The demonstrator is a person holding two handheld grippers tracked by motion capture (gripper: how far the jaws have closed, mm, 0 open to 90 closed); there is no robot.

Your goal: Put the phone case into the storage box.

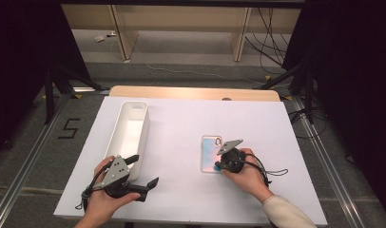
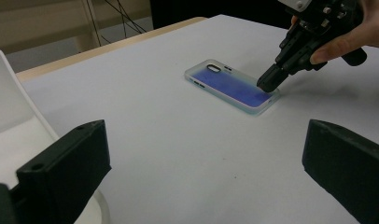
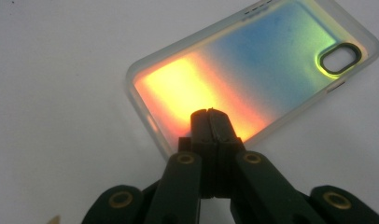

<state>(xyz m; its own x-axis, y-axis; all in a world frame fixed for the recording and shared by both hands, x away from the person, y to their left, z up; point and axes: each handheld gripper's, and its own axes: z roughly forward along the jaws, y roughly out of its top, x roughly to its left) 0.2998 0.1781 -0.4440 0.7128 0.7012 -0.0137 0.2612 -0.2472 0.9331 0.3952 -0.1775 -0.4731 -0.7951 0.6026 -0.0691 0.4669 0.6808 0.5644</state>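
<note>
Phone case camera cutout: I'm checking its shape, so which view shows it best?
The right gripper view: the phone case is close, its cutout large and sharp. The left gripper view shows it small and oblique; the high view only tiny.

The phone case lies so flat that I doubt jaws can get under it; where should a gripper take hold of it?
The phone case lies flat on the white table cover, so probably grip its raised rim. Come from above at the near short edge, where the shut right gripper hovers, one jaw inside the rim and one outside.
</note>
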